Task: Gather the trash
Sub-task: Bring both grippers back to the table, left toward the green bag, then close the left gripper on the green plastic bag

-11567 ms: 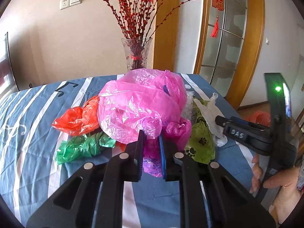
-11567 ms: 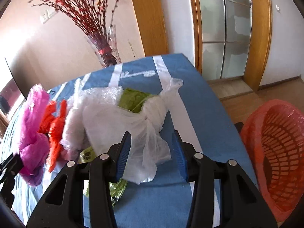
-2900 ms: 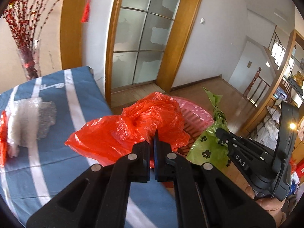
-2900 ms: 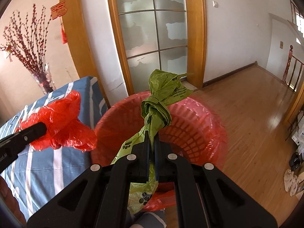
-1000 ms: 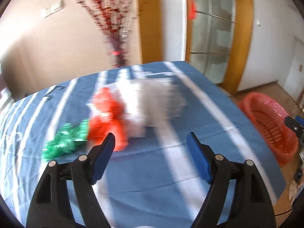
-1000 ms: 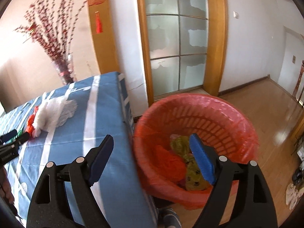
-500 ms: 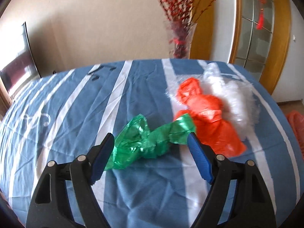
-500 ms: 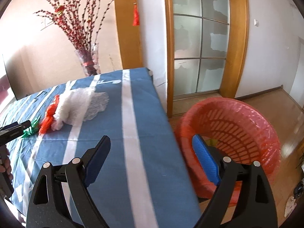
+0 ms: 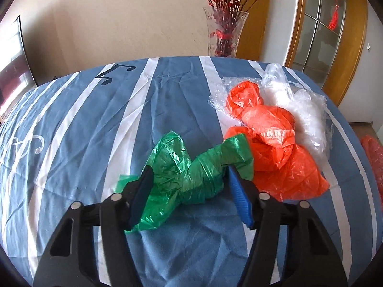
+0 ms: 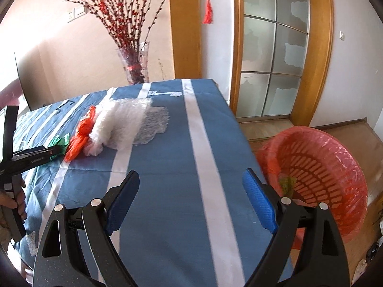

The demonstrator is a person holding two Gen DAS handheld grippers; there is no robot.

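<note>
A crumpled green plastic bag point(image 9: 189, 169) lies on the blue striped tablecloth point(image 9: 79, 129). My left gripper point(image 9: 189, 186) is open with its jaws on either side of the green bag. An orange bag point(image 9: 270, 143) lies just right of it, with clear bubble wrap point(image 9: 304, 112) behind. My right gripper point(image 10: 190, 196) is open and empty over the table's near right part. The red trash basket point(image 10: 335, 165) stands on the floor to the right of the table, with some trash inside. The same bags show in the right wrist view: green point(image 10: 59, 142), orange point(image 10: 81, 134), clear wrap point(image 10: 124, 124).
A glass vase point(image 9: 223, 35) of red branches stands at the table's far edge. A wooden-framed glass door point(image 10: 273, 47) is behind the basket. The left gripper's handle and the hand on it point(image 10: 12, 174) show at the left in the right wrist view.
My left gripper has moved forward and down so its jaws now flank the green bag. My right gripper has swung left, from over the basket toward the table.
</note>
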